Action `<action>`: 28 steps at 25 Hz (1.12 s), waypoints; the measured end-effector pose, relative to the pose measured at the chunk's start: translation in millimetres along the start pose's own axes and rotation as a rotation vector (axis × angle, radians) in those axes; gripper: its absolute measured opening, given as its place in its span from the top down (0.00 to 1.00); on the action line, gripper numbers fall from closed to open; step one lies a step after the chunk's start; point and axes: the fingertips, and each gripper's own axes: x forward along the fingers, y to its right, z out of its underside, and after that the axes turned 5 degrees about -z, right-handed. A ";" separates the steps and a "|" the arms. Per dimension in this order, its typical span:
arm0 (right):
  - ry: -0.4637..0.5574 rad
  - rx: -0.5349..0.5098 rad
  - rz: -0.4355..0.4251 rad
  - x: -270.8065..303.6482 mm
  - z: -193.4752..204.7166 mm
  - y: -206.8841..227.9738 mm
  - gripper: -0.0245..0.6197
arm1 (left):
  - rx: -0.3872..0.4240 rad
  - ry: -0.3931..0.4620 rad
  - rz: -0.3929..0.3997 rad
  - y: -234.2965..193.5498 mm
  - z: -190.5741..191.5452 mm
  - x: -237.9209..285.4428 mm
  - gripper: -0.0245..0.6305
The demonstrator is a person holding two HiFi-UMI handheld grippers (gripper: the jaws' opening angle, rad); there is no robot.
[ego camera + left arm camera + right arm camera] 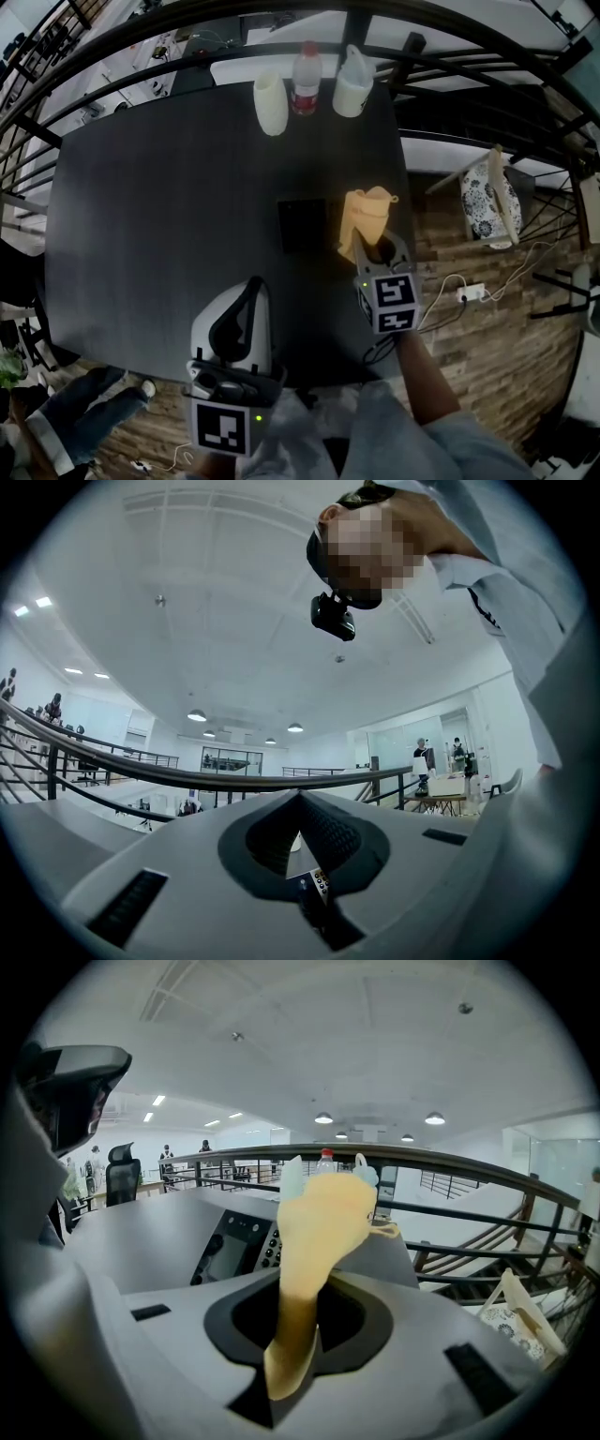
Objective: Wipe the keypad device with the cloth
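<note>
My right hand-held gripper clamps the cloth beside the keypad device. My left hand-held gripper is closed and empty. Wiping seems not yet begun.

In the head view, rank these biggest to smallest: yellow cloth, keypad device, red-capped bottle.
1-2. yellow cloth and keypad device: look about alike; the cloth is held nearer the camera, so unranked.
3. red-capped bottle: smallest, though farthest from the camera.

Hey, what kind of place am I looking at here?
Probably an open-plan office or lab, seemingly on a raised level: a dark railing curves behind the table, an office chair stands beyond, and round ceiling lights hang overhead.
</note>
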 end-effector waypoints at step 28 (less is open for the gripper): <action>-0.077 -0.155 -0.214 33.9 8.8 -116.9 0.85 | -0.005 -0.007 -0.067 -35.5 1.4 -16.2 0.94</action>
